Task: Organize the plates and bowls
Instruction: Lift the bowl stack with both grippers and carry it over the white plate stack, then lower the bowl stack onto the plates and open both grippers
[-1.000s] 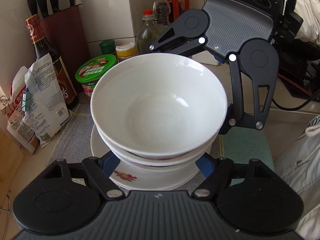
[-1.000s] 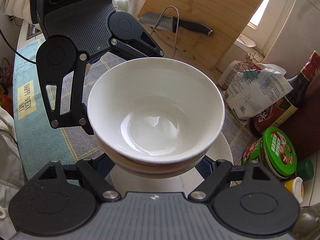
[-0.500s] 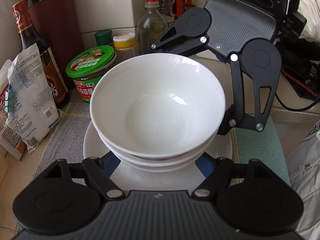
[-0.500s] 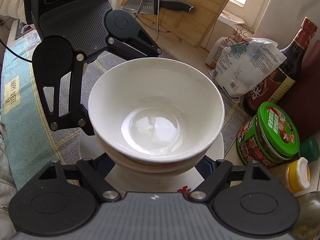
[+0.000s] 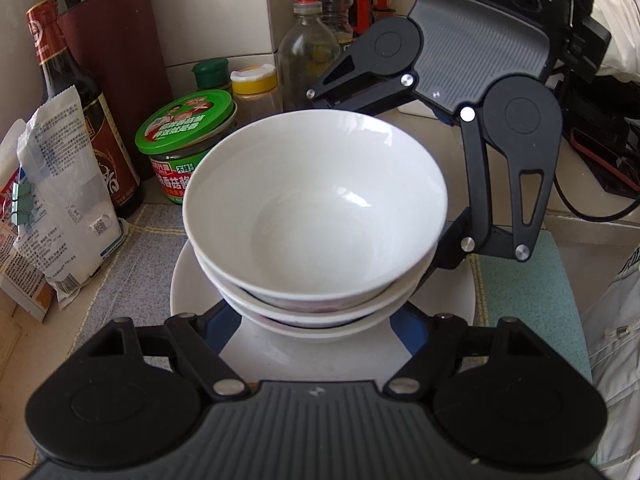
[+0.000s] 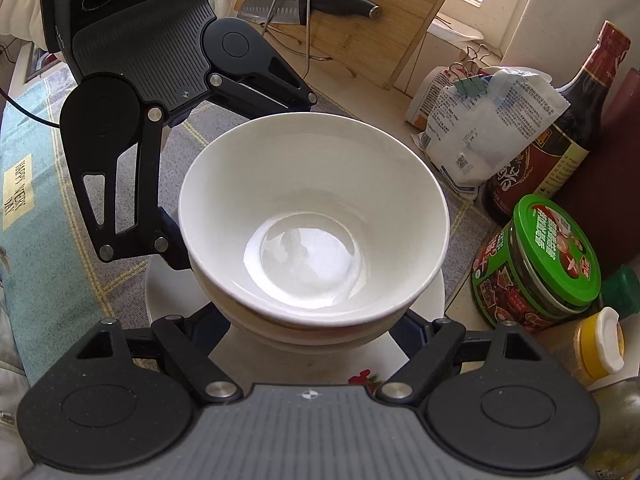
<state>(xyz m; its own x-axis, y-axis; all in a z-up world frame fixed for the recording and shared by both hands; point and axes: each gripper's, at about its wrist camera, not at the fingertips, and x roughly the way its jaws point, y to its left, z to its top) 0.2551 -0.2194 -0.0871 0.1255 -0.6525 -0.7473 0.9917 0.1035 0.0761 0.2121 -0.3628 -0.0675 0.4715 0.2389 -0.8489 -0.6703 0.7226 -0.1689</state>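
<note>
1. A stack of white bowls [image 5: 316, 216] sits on a white plate [image 5: 320, 356], which lies on a grey woven mat [image 5: 132, 264].
2. The left gripper [image 5: 316, 320] has its jaws spread wide around the lower bowls, from the near side.
3. The right gripper [image 6: 316, 328] straddles the stack likewise from the opposite side, jaws apart.
4. A green-lidded jar [image 5: 188, 140] stands just behind the plate.

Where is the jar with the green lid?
In the left wrist view the green-lidded jar stands left of the stacked bowls, between the dark sauce bottle and the yellow-capped jar.
</note>
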